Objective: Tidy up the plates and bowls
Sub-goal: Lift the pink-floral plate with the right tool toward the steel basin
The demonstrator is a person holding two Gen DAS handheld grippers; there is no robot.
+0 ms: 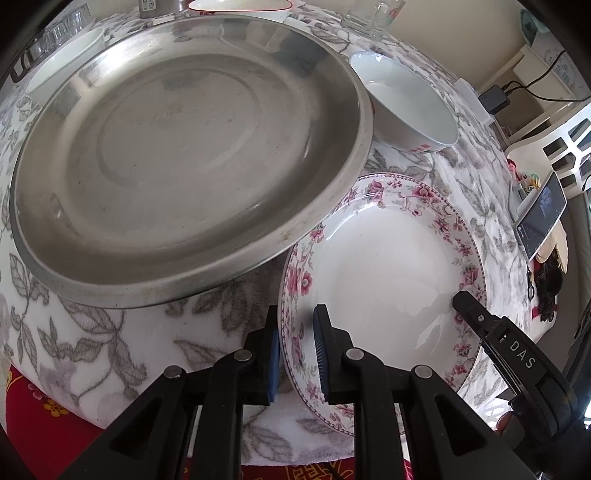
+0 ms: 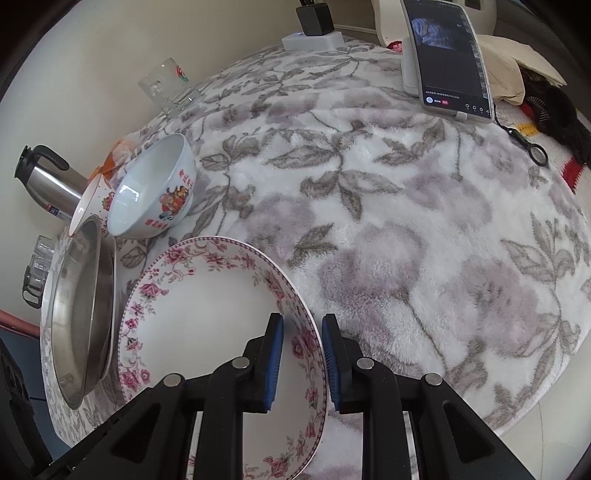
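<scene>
A white plate with a pink flower rim (image 1: pixel 388 266) lies on the flowered cloth, its far edge tucked under a large steel plate (image 1: pixel 184 147). My left gripper (image 1: pixel 297 354) straddles the flowered plate's left rim with a narrow gap, one pad on each side. My right gripper (image 2: pixel 303 360) straddles the same plate's (image 2: pixel 207 314) right rim likewise; its black finger shows in the left wrist view (image 1: pixel 480 321). Whether the pads press the rim is unclear. A white bowl with red print (image 1: pixel 406 103) (image 2: pixel 151 188) stands beyond. The steel plate (image 2: pixel 81 314) shows left in the right wrist view.
A phone on a stand (image 2: pixel 447 59) and a charger (image 2: pixel 314 22) sit at the cloth's far side. A glass mug (image 2: pixel 168 86), a steel kettle (image 2: pixel 48 184), more white bowls (image 1: pixel 66 55) and glasses (image 2: pixel 37 269) stand around. Black items (image 2: pixel 546 107) lie at right.
</scene>
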